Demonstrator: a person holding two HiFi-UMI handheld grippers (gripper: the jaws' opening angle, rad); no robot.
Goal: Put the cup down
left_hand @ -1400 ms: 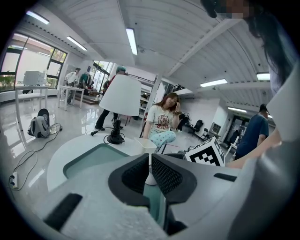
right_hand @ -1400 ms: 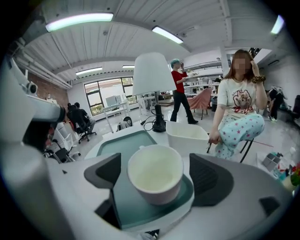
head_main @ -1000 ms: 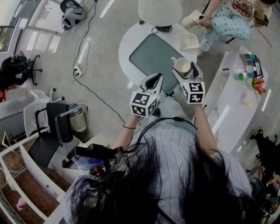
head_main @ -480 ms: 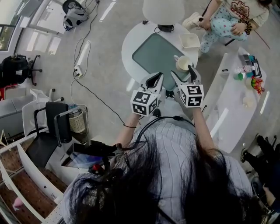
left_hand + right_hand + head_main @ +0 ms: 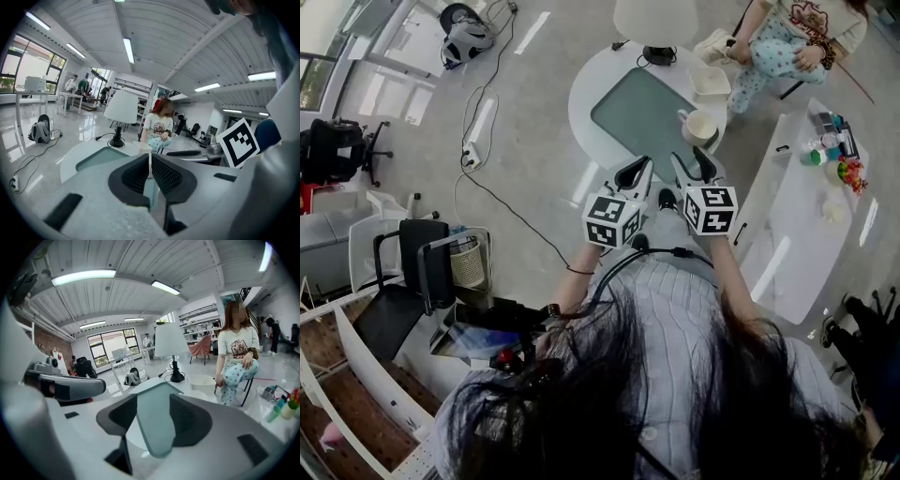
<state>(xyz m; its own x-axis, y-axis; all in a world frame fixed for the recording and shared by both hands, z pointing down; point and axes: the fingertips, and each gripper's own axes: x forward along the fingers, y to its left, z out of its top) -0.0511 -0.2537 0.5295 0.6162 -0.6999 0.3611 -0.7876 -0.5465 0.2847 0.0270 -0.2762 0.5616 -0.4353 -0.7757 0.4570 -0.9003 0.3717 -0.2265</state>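
Cream cup (image 5: 698,127): set upright on the round white table (image 5: 581,103), at the right edge of the green mat (image 5: 642,112), touched by neither gripper.
Right gripper (image 5: 695,164): held just short of the cup; jaws partly apart, just closing, nothing between them.
Left gripper (image 5: 634,172): jaws pressed together, nothing held.

A cream-coloured, round ceramic cup (image 5: 702,127) with one loop handle is seen in the upper part of the head view, a little right of centre. It is set upright, mouth upward, on a round white table (image 5: 581,103), at the right edge of a grey-green mat (image 5: 642,112) and close to the table's rim. The handle is turned toward the upper left of the frame. The inside is shown pale; any contents cannot be made out.
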